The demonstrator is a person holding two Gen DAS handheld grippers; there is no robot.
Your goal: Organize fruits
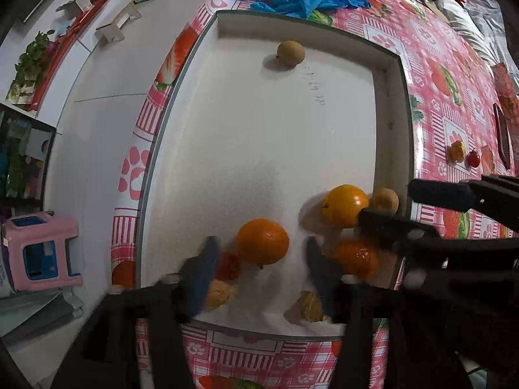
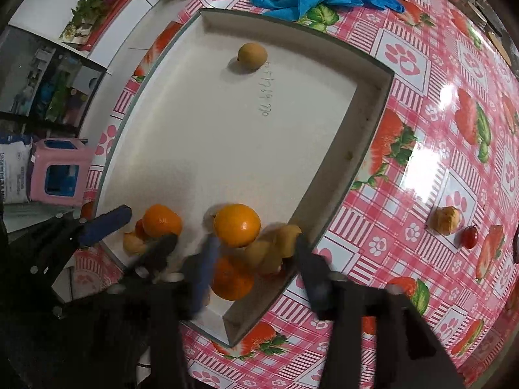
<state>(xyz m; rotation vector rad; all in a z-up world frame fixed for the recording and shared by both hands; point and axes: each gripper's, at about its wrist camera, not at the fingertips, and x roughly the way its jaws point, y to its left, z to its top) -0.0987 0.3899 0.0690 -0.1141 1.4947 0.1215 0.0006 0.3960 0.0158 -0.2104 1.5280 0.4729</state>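
The left gripper (image 1: 259, 265) stands open over an orange (image 1: 262, 241) in the white tray (image 1: 387, 103), probably just released. The right gripper (image 2: 253, 259), also open, hangs over another orange (image 2: 232, 278) near the tray corner, where fruits collect.

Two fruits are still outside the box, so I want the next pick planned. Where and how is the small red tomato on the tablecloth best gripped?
Grip the small red tomato across its round middle, coming straight down from above. It sits on the flat tablecloth with a wrinkled yellow fruit close beside it, so set the fingers on the two sides clear of that neighbour. It looks smooth and soft, so close gently.
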